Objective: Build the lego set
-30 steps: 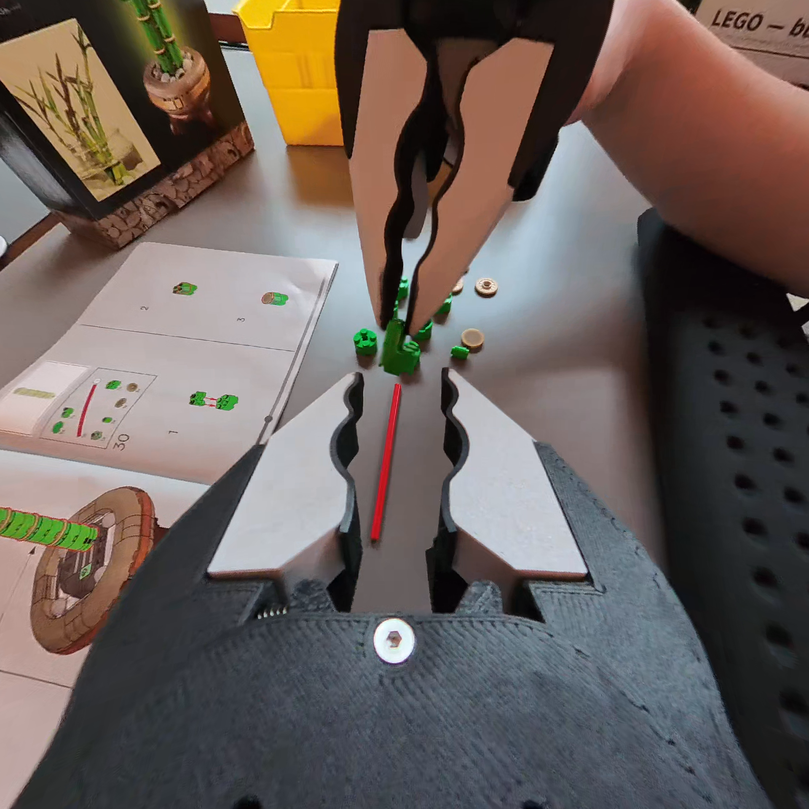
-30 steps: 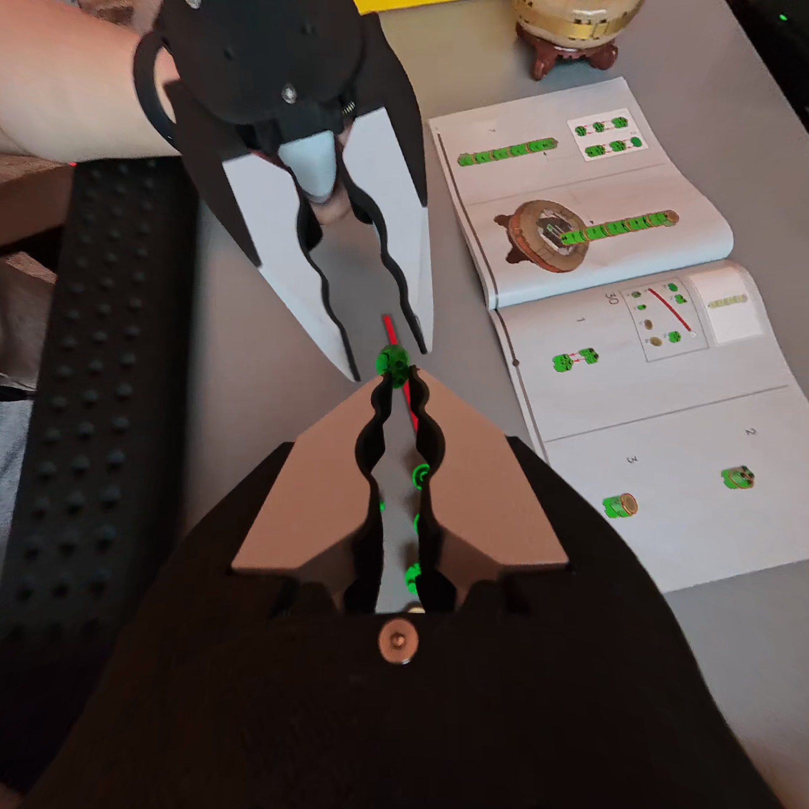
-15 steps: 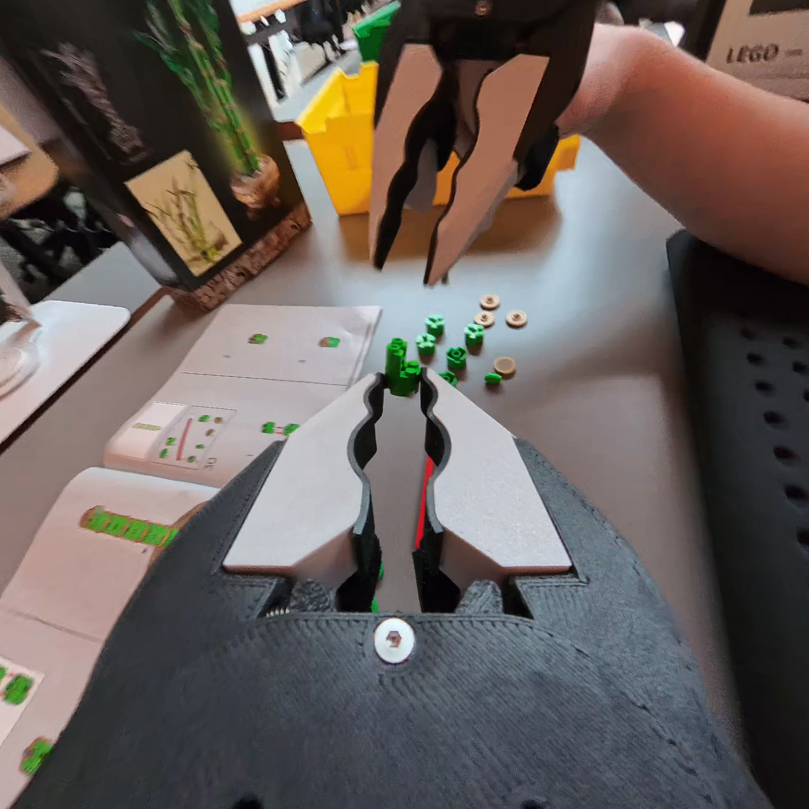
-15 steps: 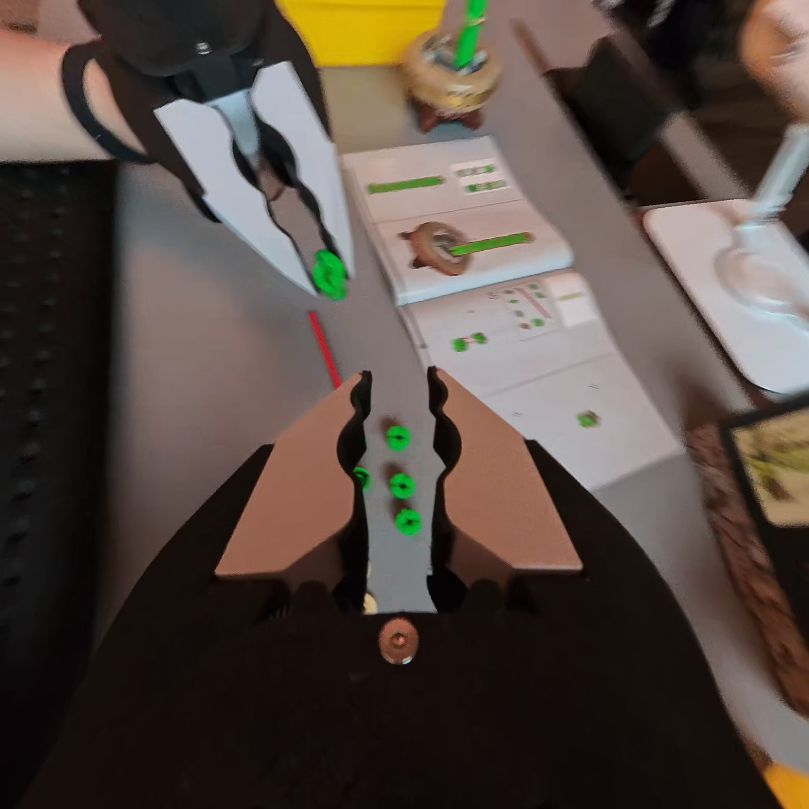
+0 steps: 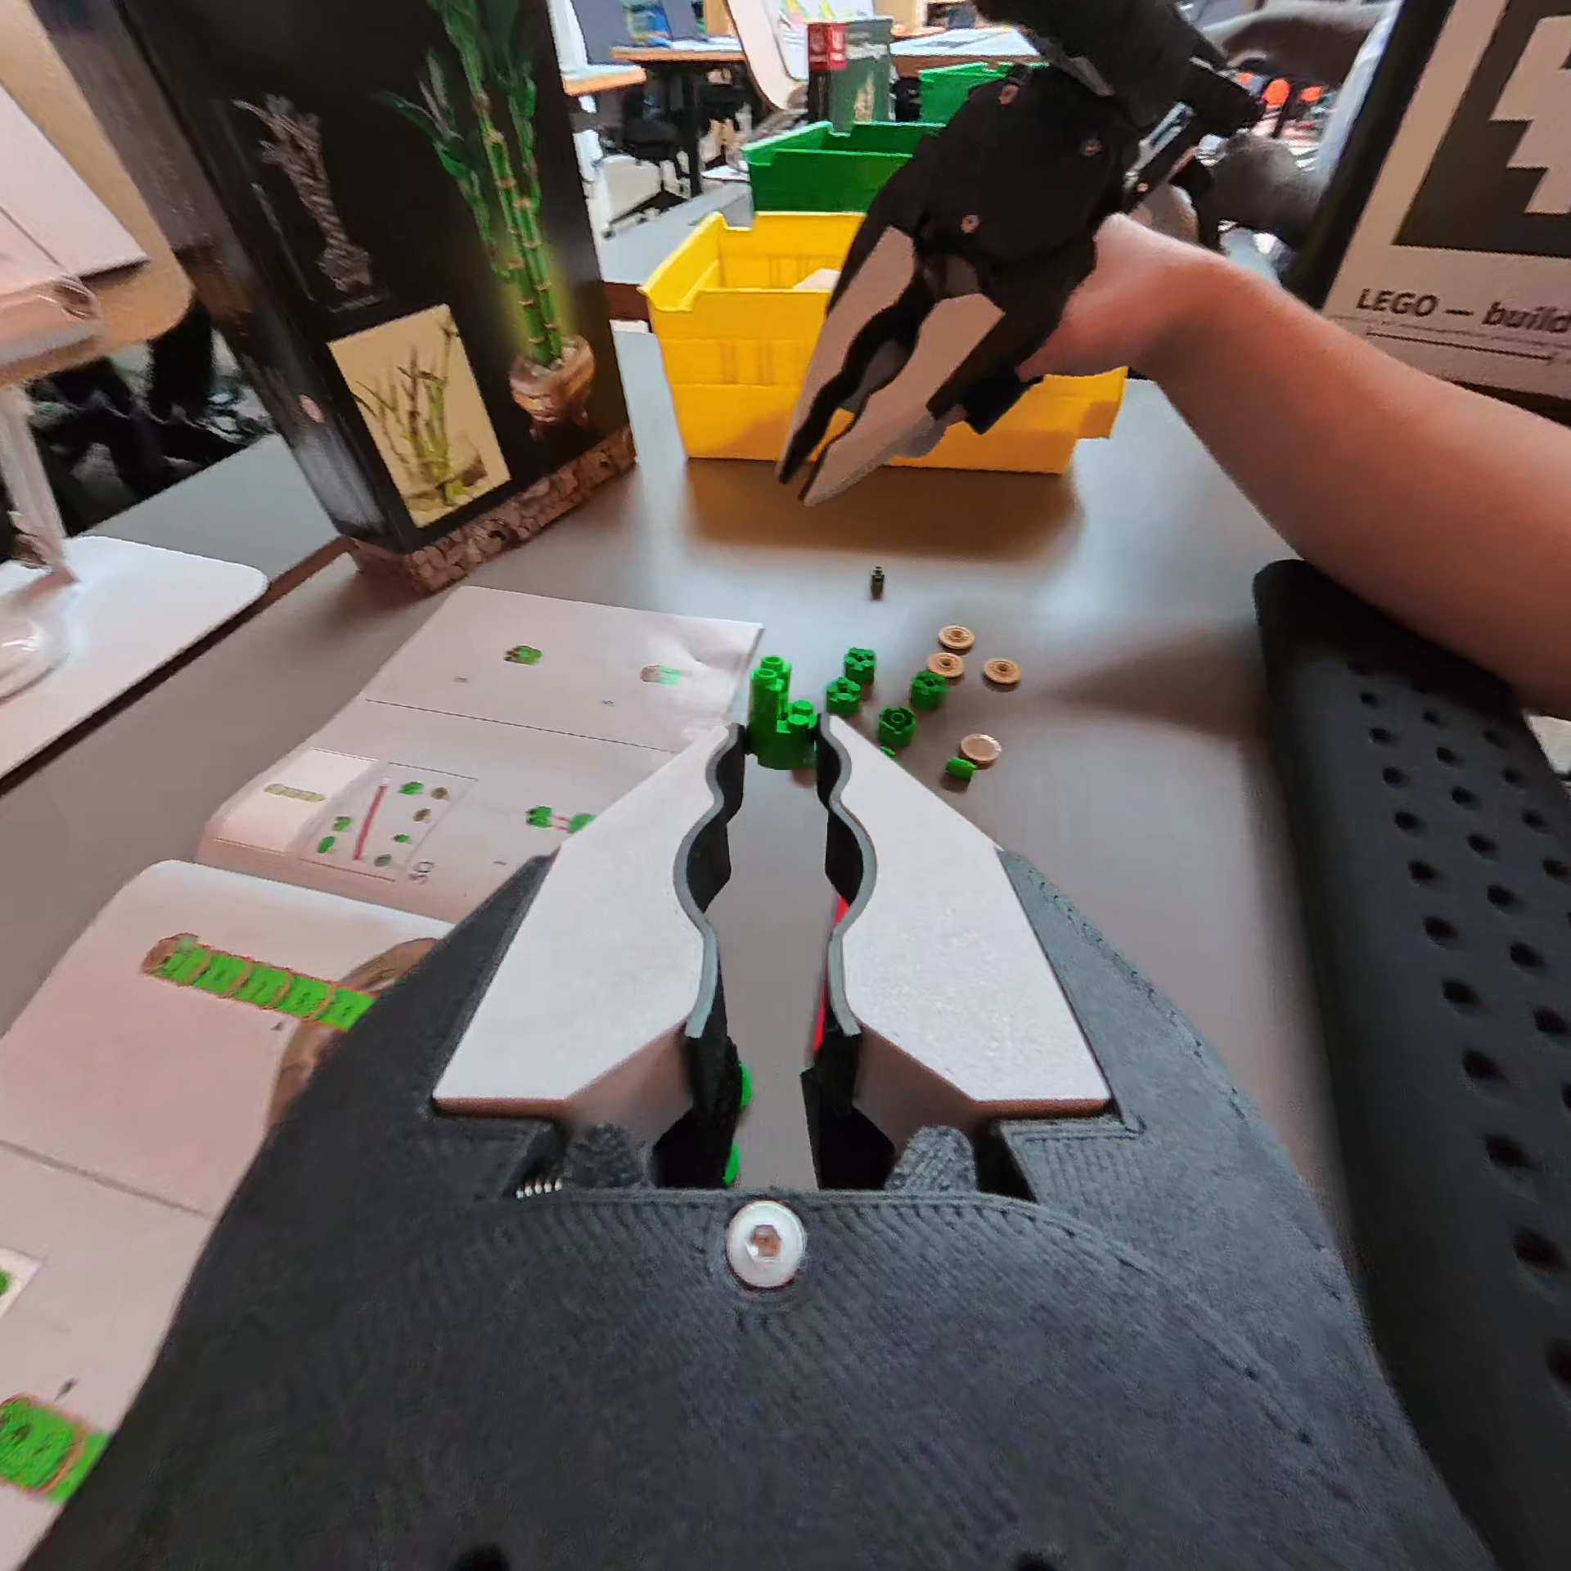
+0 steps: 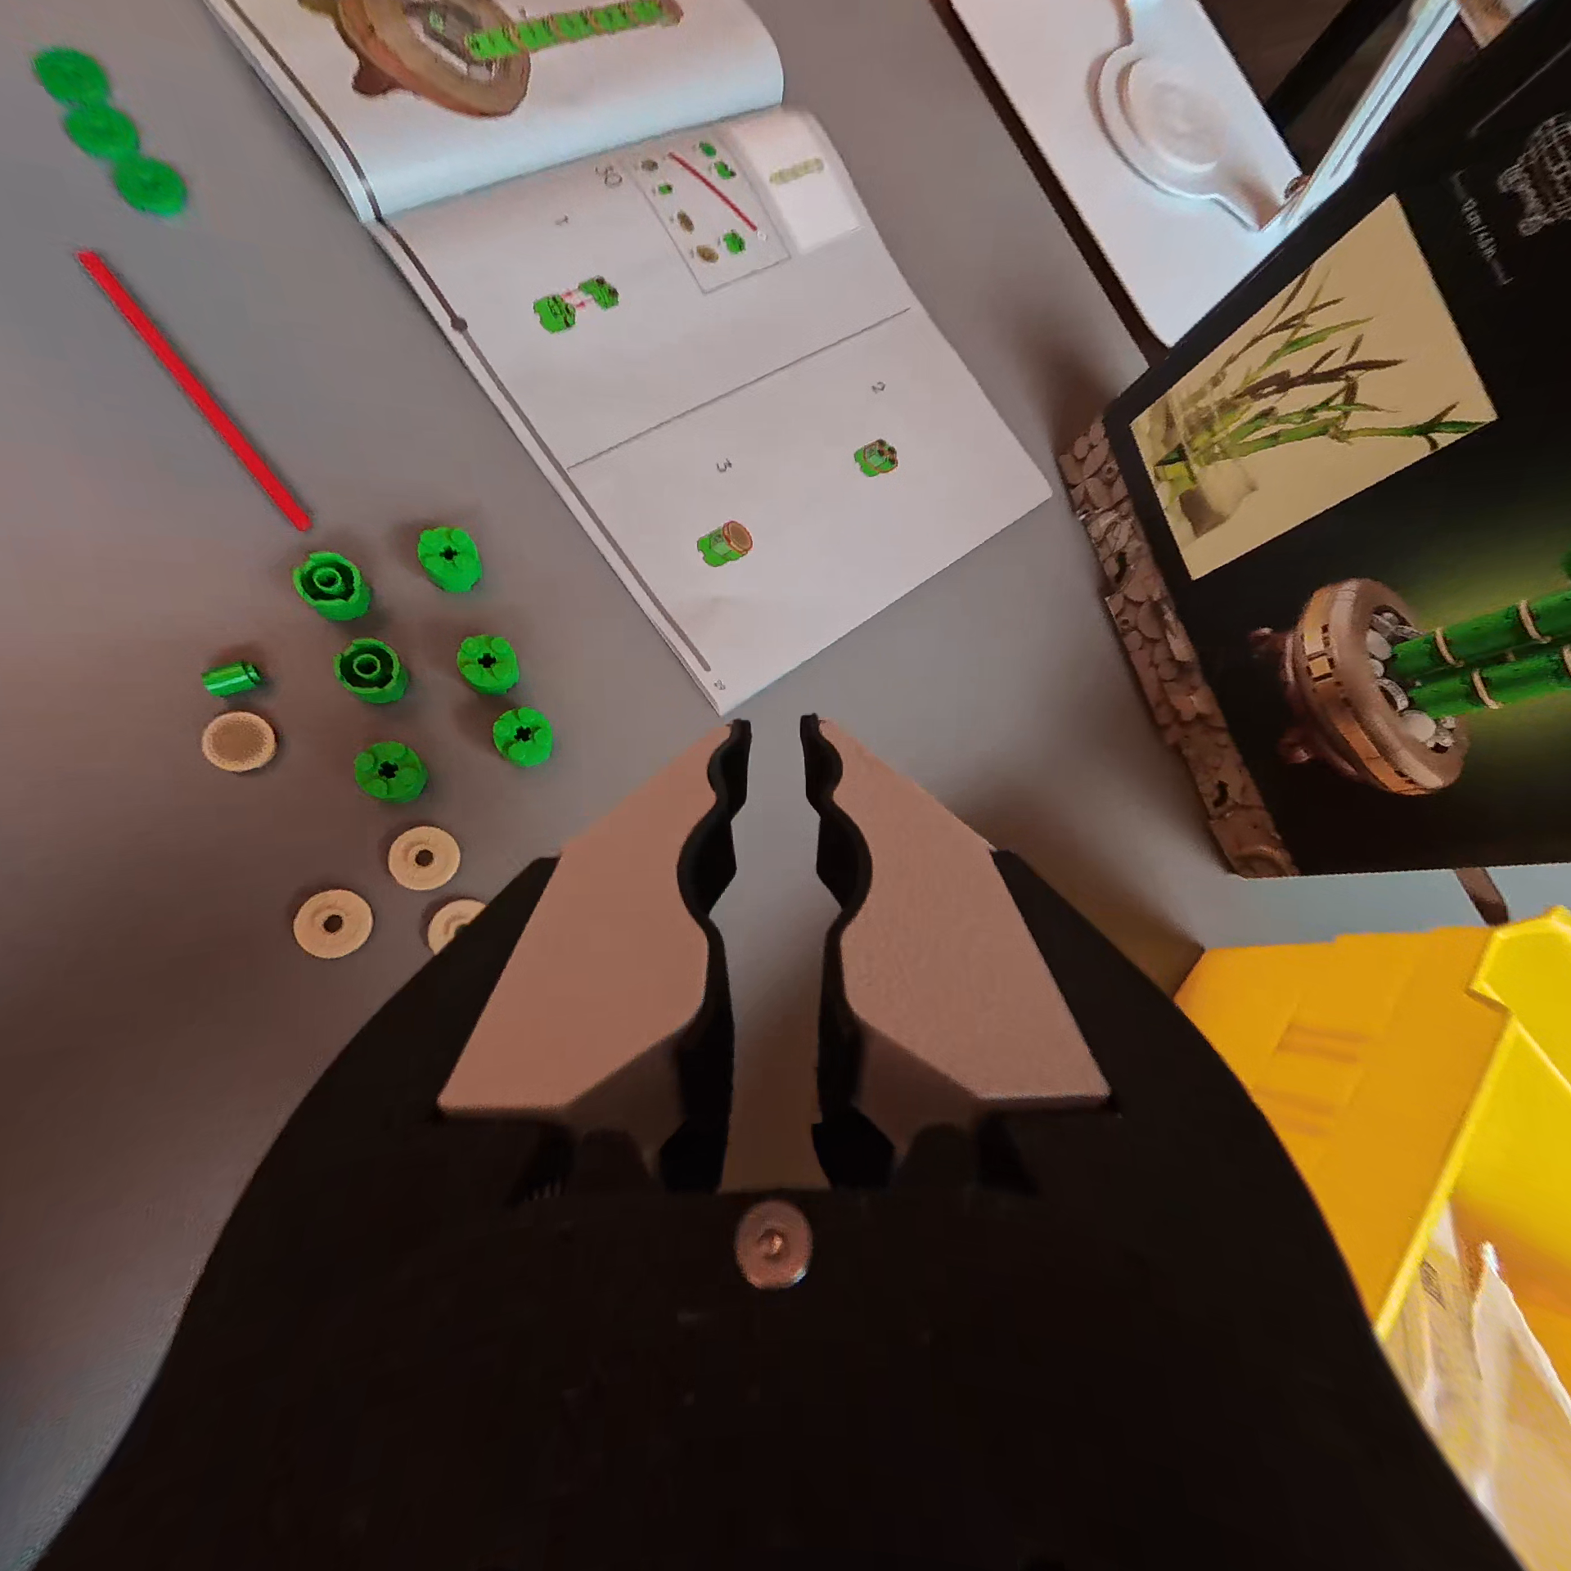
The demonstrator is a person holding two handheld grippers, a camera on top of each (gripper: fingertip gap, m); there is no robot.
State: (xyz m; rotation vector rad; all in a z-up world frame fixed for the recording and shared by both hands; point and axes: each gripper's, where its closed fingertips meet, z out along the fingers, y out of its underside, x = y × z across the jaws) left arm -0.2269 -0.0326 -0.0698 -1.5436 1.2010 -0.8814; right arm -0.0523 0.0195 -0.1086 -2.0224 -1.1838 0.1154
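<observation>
My left gripper (image 5: 780, 733) is shut on a green Lego assembly (image 5: 775, 714) of a tall stud column and a lower brick, held at its tips above the grey table. My right gripper (image 6: 774, 723) is empty, its jaws a narrow gap apart. It also shows in the left wrist view (image 5: 803, 489), raised above the table in front of the yellow bin. Loose green round bricks (image 6: 450, 557), tan round plates (image 6: 423, 857), a small green cylinder (image 6: 231, 677) and a red axle (image 6: 191, 387) lie on the table to its left.
An open instruction booklet (image 6: 680, 382) lies beside the parts. The dark set box (image 5: 382, 255) stands at the back left. A yellow bin (image 5: 748, 357) stands behind the parts. A black perforated mat (image 5: 1428, 935) lies on the right. A person's forearm (image 5: 1360, 476) reaches over it. Left tips to right tips: about 20 centimeters. To the red axle (image 6: 191, 387): left tips about 10 centimeters, right tips about 20 centimeters. The small green cylinder (image 6: 231, 677) is about equally far from each gripper, around 15 centimeters. It turns up in the left wrist view (image 5: 960, 764) as well.
My right gripper let go of the green assembly, rose and swung away towards the bin and box. My left gripper shut on the assembly and lifted off the red axle.
</observation>
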